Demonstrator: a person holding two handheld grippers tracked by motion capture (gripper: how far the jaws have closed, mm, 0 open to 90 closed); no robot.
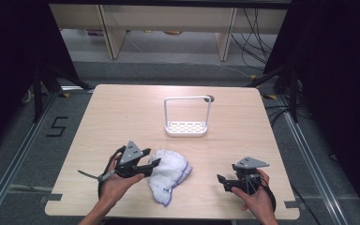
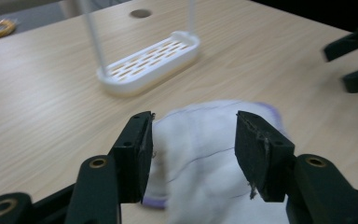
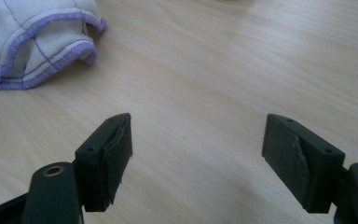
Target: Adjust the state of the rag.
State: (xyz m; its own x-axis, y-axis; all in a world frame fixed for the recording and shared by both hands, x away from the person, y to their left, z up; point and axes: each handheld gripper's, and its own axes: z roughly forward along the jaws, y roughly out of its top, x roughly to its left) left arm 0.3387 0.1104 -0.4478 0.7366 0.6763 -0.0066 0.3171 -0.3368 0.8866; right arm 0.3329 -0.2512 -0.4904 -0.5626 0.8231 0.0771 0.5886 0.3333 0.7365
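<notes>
A crumpled white cloth [image 1: 171,173] with purple stitched edges lies on the wooden table [image 1: 122,117] near its front. My left gripper [image 1: 152,164] hovers at the cloth's left edge. In the left gripper view the cloth [image 2: 200,154] bulges between and beyond the jaws, and the pads [image 2: 142,149] stand apart from it; the left gripper [image 2: 194,119] is open. My right gripper [image 1: 222,180] sits to the cloth's right, pointing toward it. It [image 3: 198,121] is open over bare wood, with the cloth's hem [image 3: 32,42] farther off at the upper left.
A white wire rack [image 1: 186,127] with a slotted base and a tall hoop handle stands at the table's middle back, also ahead of the left gripper [image 2: 149,63]. A round hole [image 1: 210,99] is just behind it. Black stands and cables flank the table.
</notes>
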